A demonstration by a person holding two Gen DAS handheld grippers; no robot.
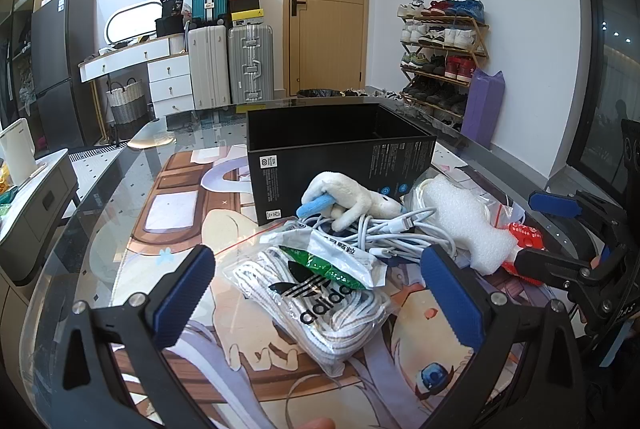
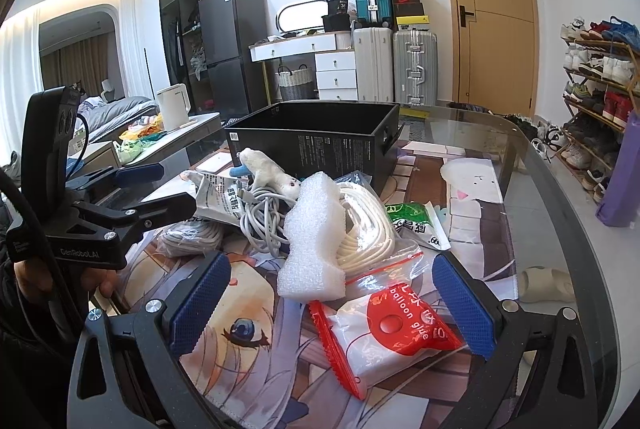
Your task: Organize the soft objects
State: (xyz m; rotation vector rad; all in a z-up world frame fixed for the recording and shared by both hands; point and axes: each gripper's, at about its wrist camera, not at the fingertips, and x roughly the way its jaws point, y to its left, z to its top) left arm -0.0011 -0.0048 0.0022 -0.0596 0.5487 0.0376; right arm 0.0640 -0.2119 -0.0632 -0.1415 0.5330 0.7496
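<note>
A pile of soft things lies on the glass table in front of an open black box point(image 1: 340, 149) point(image 2: 312, 139). It holds a white plush toy point(image 1: 352, 199) point(image 2: 266, 169), a white foam piece point(image 1: 464, 225) point(image 2: 312, 249), a tangle of white cables point(image 1: 392, 233) point(image 2: 260, 217), a bagged coil of white cord point(image 2: 368, 229) and a red balloon glue packet point(image 2: 396, 329) point(image 1: 524, 235). A bag of white adidas laces point(image 1: 320, 301) lies between the fingers of my open left gripper point(image 1: 318, 293). My open right gripper point(image 2: 332, 305) straddles the glue packet and foam. Both are empty.
A printed anime mat point(image 1: 192, 229) point(image 2: 472, 221) covers the glass table, whose curved edge point(image 2: 560, 189) runs on the right. A green and white sachet point(image 2: 416, 221) lies by the cord. A side table with a white kettle point(image 2: 174, 107) stands to the left.
</note>
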